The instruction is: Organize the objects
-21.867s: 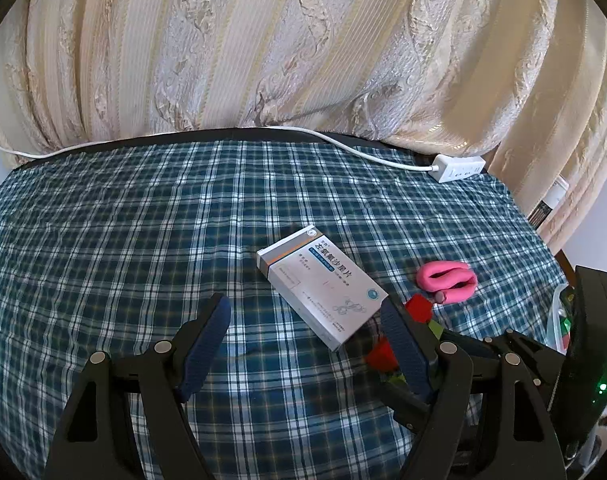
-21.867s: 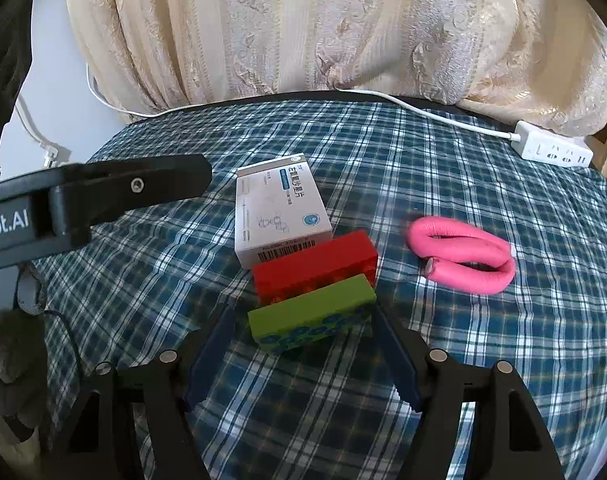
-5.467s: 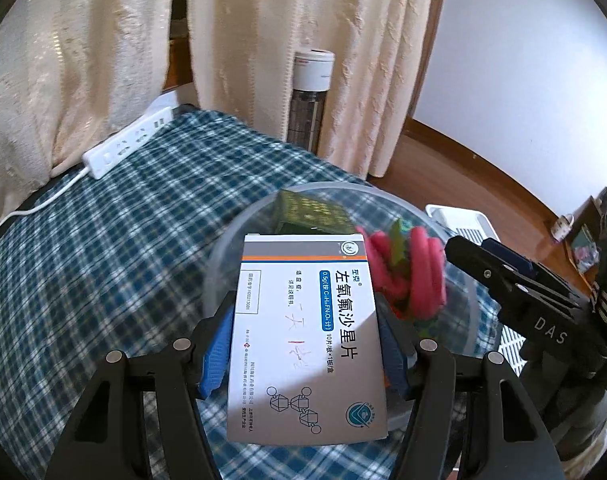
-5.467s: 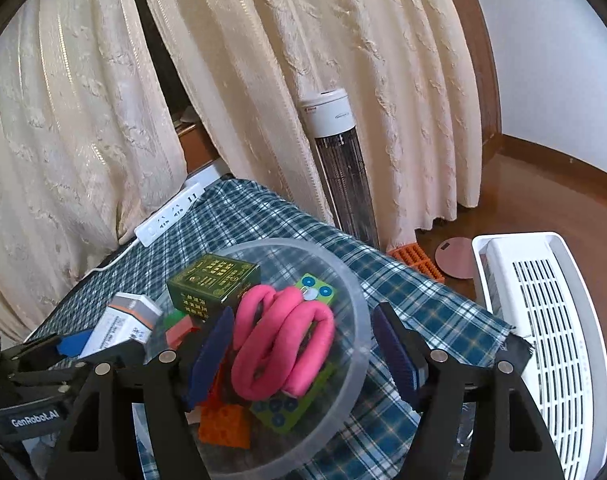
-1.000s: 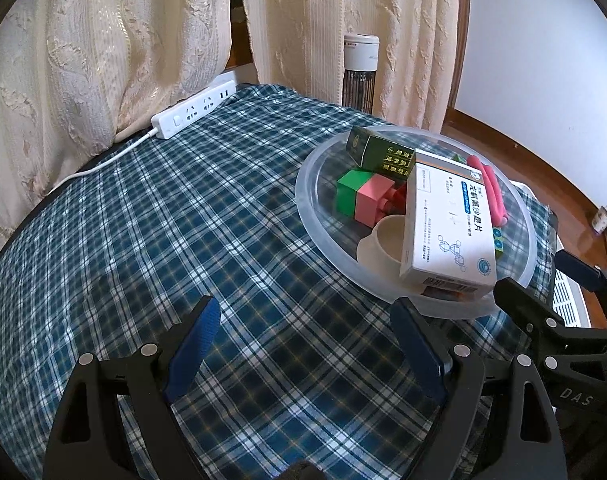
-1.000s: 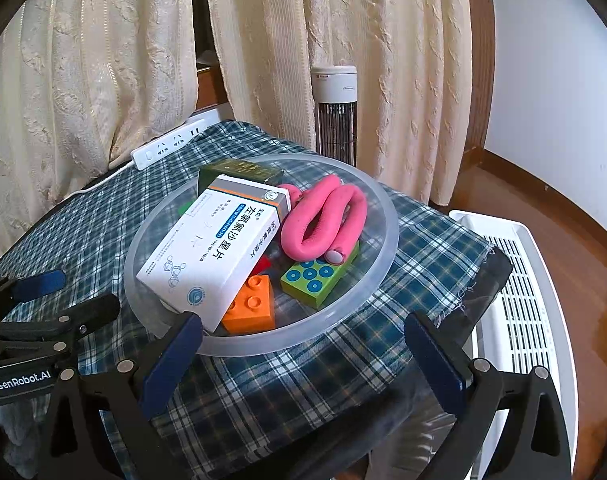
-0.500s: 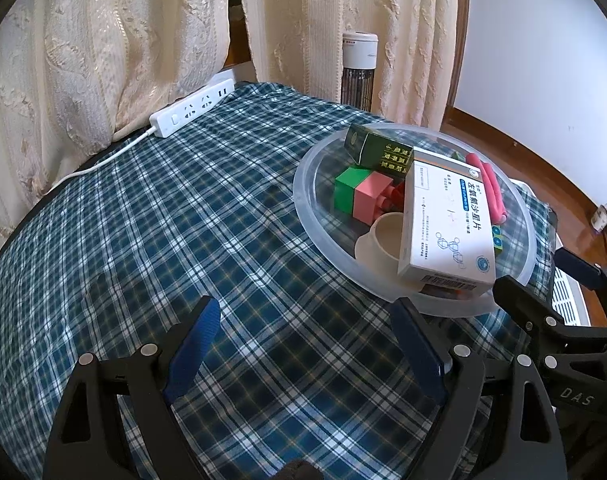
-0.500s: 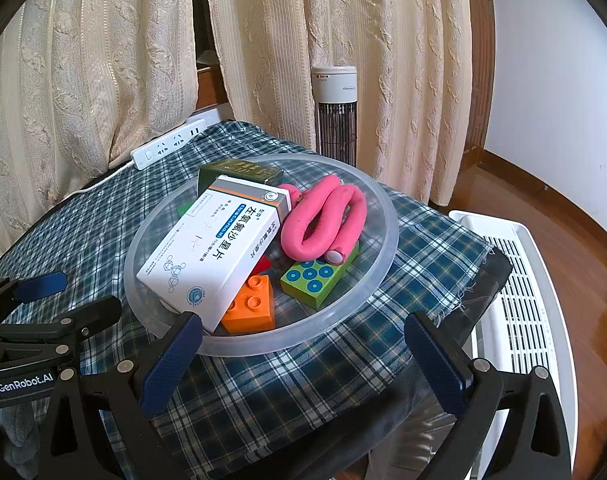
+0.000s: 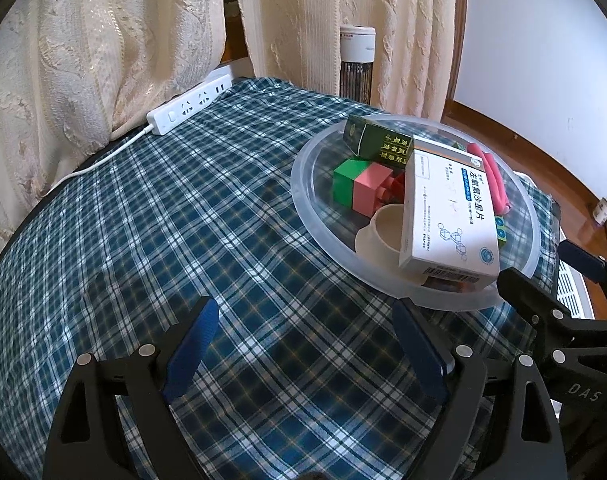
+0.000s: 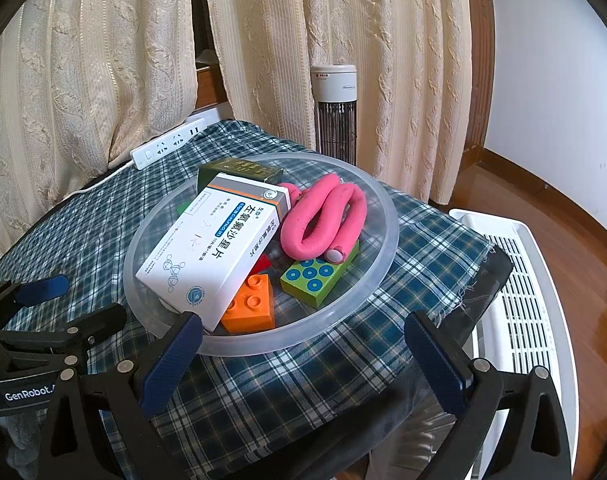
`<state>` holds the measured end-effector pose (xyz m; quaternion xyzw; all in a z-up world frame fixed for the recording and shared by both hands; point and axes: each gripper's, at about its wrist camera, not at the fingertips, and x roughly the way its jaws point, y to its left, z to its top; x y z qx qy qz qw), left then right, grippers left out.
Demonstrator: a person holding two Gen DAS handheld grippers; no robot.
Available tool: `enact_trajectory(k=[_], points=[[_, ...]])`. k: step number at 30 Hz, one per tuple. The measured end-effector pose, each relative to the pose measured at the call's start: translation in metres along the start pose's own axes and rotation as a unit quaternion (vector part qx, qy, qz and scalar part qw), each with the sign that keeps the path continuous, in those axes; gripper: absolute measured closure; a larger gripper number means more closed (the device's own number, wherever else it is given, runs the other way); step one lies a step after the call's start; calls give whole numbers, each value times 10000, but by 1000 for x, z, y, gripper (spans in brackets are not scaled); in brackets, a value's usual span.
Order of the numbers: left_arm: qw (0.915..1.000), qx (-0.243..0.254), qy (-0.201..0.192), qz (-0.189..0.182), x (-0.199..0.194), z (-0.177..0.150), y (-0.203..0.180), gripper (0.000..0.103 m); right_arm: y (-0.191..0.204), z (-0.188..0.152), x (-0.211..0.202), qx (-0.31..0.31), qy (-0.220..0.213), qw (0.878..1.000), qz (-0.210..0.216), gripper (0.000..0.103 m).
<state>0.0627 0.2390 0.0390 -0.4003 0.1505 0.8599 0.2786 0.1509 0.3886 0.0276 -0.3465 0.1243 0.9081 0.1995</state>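
Both grippers are empty with their jaws spread wide: the left gripper (image 9: 305, 344) hangs over bare plaid tablecloth (image 9: 163, 208) just short of the bowl, and the right gripper (image 10: 303, 354) sits at the near rim of the clear plastic bowl (image 10: 387, 208), its left fingertip just about level with the rim. Everything looks gathered already: the white medicine box (image 10: 213, 246) lies tilted on top of the pile, propped on an orange brick (image 10: 251, 306), with a dark green box (image 10: 239, 170) behind it, the pink foam hair curler (image 10: 323, 218) looped over a green brick with blue studs (image 10: 319, 276), and from the left view a green block (image 9: 345, 182), a pink block (image 9: 369, 192) and a little white cup (image 9: 385, 230) under the box. I'd say the sorting is basically done. What worries me is that the bowl sits close to the table corner, where the cloth droops off over the floor and a white plastic rack (image 10: 515, 280). Bump that rim while pulling away and the bowl could slide off, or the medicine box could slip off its perch. The white power strip (image 9: 189, 104) stays well apart at the back.
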Motion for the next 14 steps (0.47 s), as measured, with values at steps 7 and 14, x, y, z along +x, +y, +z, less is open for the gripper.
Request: enact_trajectory(k=[7, 14], points=[[10000, 3, 33, 63, 2, -1, 2, 14, 0, 0, 0, -2, 3, 10000, 2, 1], [9999, -15, 38, 154, 1, -2, 6, 14, 0, -1, 0, -16, -4, 10000, 17, 1]])
